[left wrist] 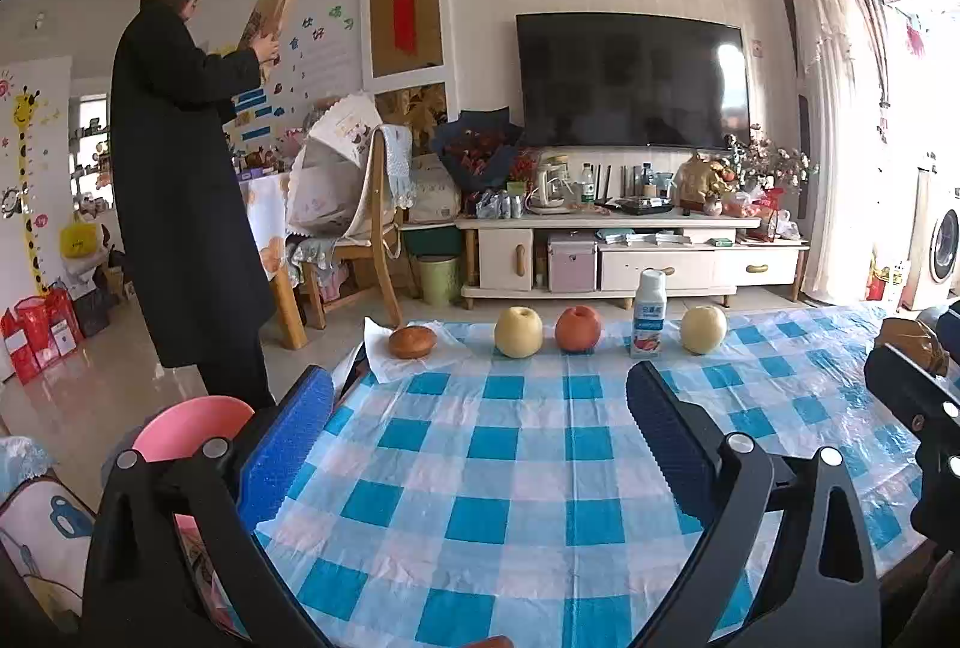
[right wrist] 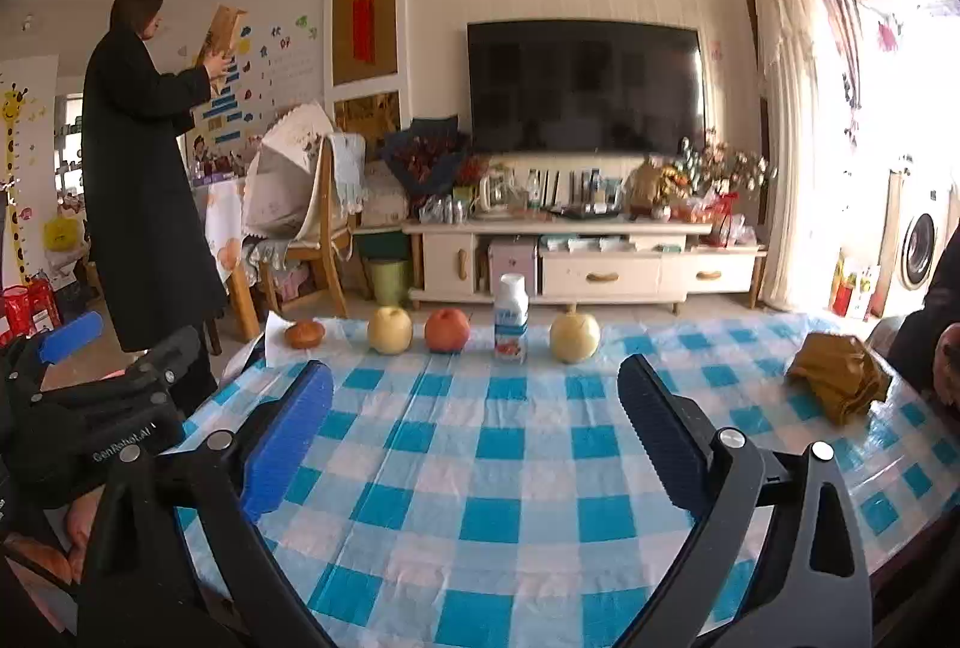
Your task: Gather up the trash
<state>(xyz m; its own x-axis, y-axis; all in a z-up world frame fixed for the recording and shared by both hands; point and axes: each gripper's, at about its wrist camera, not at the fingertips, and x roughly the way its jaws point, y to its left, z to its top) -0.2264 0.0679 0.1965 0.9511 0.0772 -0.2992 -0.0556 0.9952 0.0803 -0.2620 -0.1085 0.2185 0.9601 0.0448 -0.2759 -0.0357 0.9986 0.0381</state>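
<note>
Along the far edge of the blue-checked table (left wrist: 492, 474) (right wrist: 498, 468) stand a bun (left wrist: 411, 341) (right wrist: 304, 333) on white paper (left wrist: 384, 357), a yellow apple (left wrist: 518, 332) (right wrist: 389, 329), a red apple (left wrist: 578, 329) (right wrist: 447, 330), a small milk bottle (left wrist: 648, 314) (right wrist: 510, 318) and another yellow apple (left wrist: 703, 329) (right wrist: 575, 338). A crumpled brown paper bag (right wrist: 840, 378) (left wrist: 915, 342) lies at the table's right edge. My left gripper (left wrist: 480, 408) hovers open over the near table, empty. My right gripper (right wrist: 474, 408) is open and empty too.
A person in a long dark coat (left wrist: 180, 204) (right wrist: 144, 192) stands left of the table holding a cardboard sheet. A wooden chair (left wrist: 360, 228), a green bin (left wrist: 438, 279) and a TV cabinet (left wrist: 630, 258) stand beyond. A pink stool (left wrist: 192, 426) sits at the near left.
</note>
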